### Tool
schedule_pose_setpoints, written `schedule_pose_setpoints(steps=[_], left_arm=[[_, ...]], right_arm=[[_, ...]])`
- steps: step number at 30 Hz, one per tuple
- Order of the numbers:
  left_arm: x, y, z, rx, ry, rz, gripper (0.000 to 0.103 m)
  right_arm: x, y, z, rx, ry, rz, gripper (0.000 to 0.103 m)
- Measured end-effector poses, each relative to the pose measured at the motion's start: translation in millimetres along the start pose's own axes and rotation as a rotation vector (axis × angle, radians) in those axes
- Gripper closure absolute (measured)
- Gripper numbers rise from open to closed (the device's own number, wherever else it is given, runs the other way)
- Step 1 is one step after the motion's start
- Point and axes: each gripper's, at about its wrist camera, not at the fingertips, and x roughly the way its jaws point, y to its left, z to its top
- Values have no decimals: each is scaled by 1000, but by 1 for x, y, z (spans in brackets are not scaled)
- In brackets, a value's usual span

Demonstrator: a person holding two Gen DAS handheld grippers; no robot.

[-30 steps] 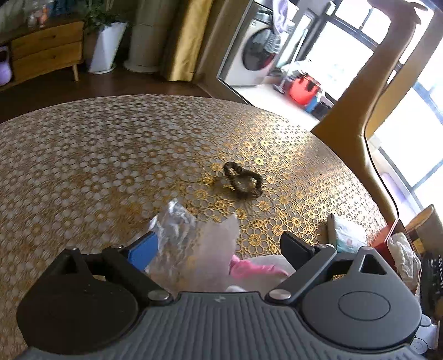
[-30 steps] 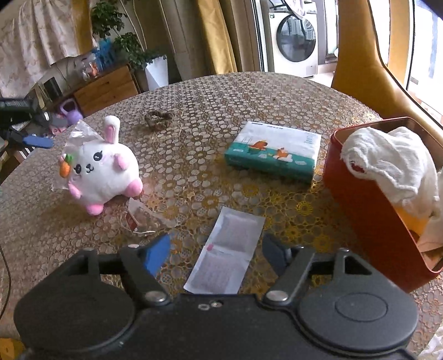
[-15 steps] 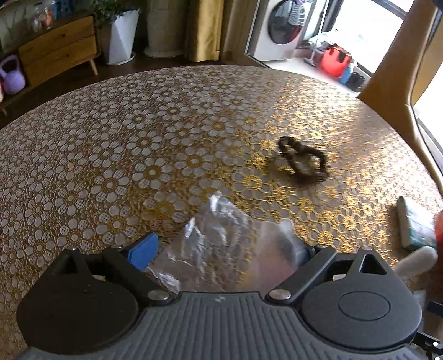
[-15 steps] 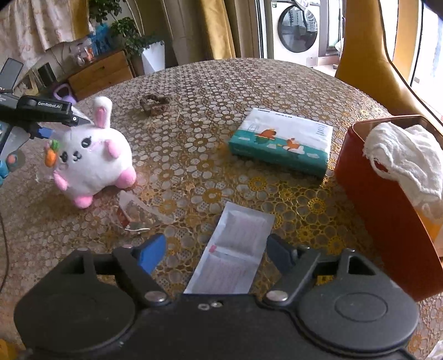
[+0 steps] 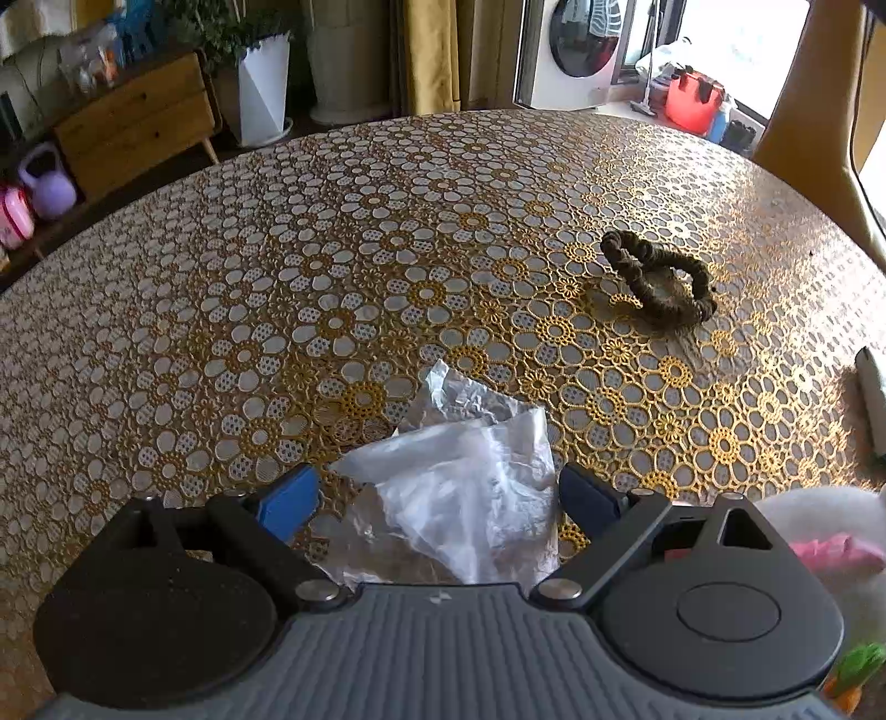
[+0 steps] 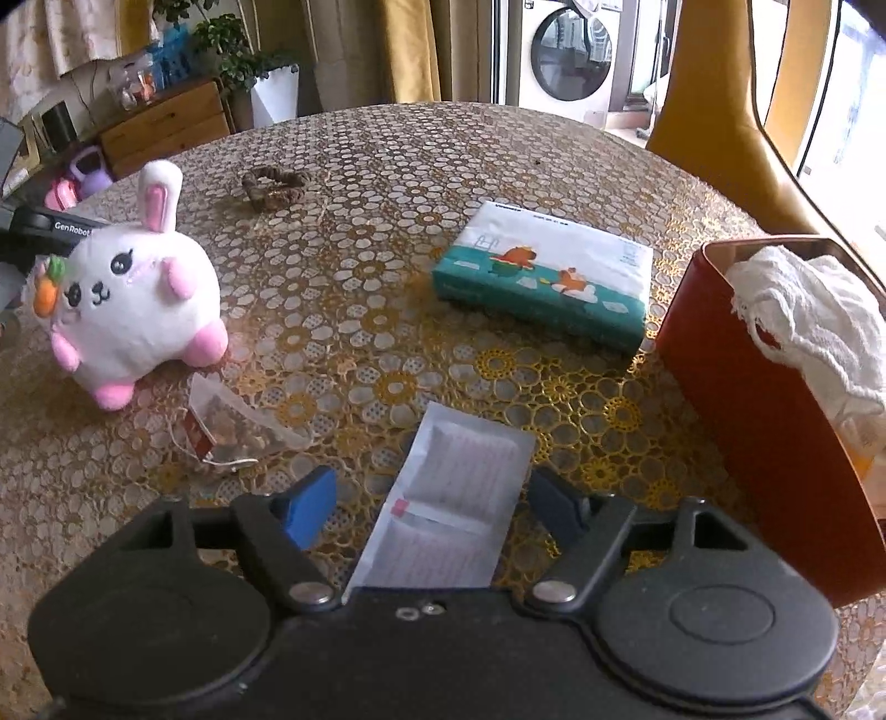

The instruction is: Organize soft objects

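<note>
Floral table (image 6: 387,166): plush bunny (image 6: 133,293), scrunchie (image 6: 274,185), tissue pack (image 6: 545,277), red bin (image 6: 764,421).

You get bright daylight from blown-out windows (image 5: 736,50) behind; glare sheens the surface (image 5: 692,183), edges bend, corners perhaps slightly soft.

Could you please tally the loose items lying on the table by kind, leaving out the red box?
Plush toys: 1, the white bunny
Hair scrunchies: 1
Tissue packs: 1
Flat white sachets: 1
Clear plastic wrappers: 2
Total: 6
</note>
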Motion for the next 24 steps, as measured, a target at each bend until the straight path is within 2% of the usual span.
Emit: schedule_pose_setpoints(steps=[3,4,5,8,13,15,16,18,24], left_arm=[[-3,-2,-1,8,-19,-3,22],[-5,-3,-2,14,-26,-11,29],[-6,-5,-2,20,-34,-13,44],[-10,-7,-1,26,-52,-15,67],[-12,4,-1,-17,-57,-23,86],[-14,11,-2,-50,-57,-40,91],[-14,13,-2,-63,-57,-44,91],[-15,17,-4,-81,-61,-42,92],[-27,29,-10,-121,-83,-47,94]], right_arm=[[-1,2,-2,-6,-10,-28,35],[-1,2,-2,-4,-13,-30,36],[-2,1,-3,1,-15,-30,39],[-4,2,-3,0,-20,-23,53],[-6,-2,-4,23,-27,-12,59],[-8,-4,-5,34,-32,2,67],[-9,-6,-5,44,-34,9,68],[-10,-8,-6,54,-40,5,87],[-13,-15,-8,68,-57,33,92]])
